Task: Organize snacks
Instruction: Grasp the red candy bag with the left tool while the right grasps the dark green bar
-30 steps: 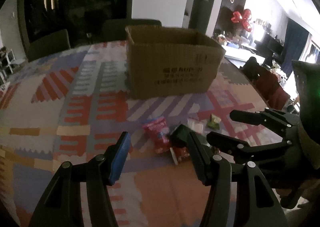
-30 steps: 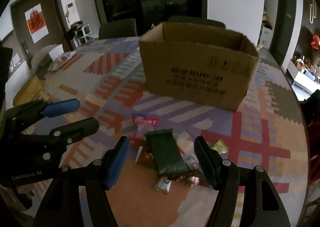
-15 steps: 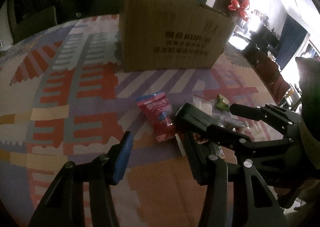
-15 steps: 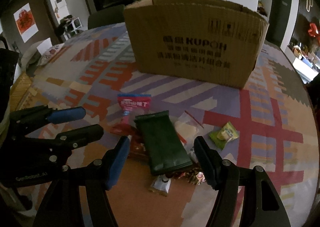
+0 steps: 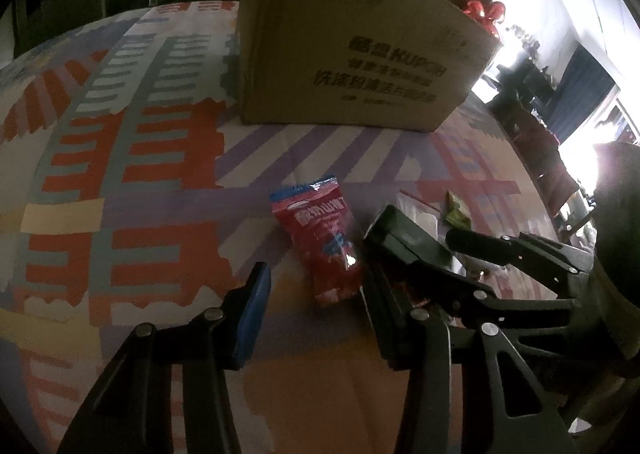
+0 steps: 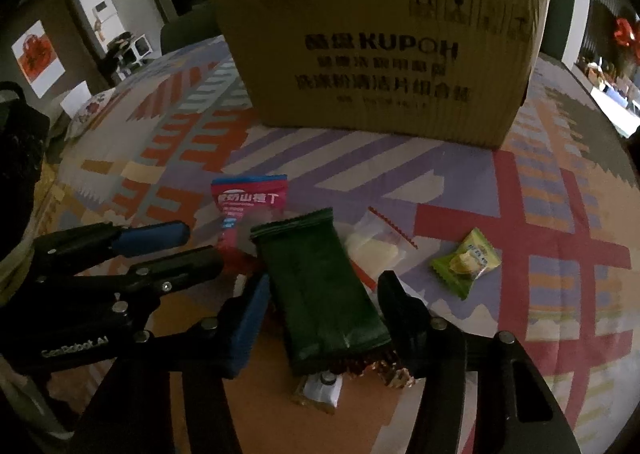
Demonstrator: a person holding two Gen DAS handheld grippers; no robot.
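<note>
On the bench (image 6: 560, 189), which is covered with a cloth of red, purple and orange patterns, a small heap of snacks lies in front of a big brown cardboard box (image 6: 380, 53) with dark printed letters. The box stands upright further back, well apart from the heap.

The left gripper (image 5: 316, 294) is low over a red and blue snack packet (image 5: 324, 242) that lies flat on the cloth. Its jaws have just been closing, but they are spread at each side of the near end of the packet and the blue pad does not touch it. The right-hand finger is just beside the packet's edge.

The right gripper (image 6: 320, 314) is over a long dark green foil packet (image 6: 316, 290). Its jaws have also just been closing; the packet is between them, and whether the pads already press on it I cannot tell.

Near the green packet lie a clear plastic bag with something pale inside (image 6: 376, 242), a small light green candy wrapper (image 6: 466, 260) to the right, and some little shiny wrapped pieces (image 6: 320, 390) under its near end.
</note>
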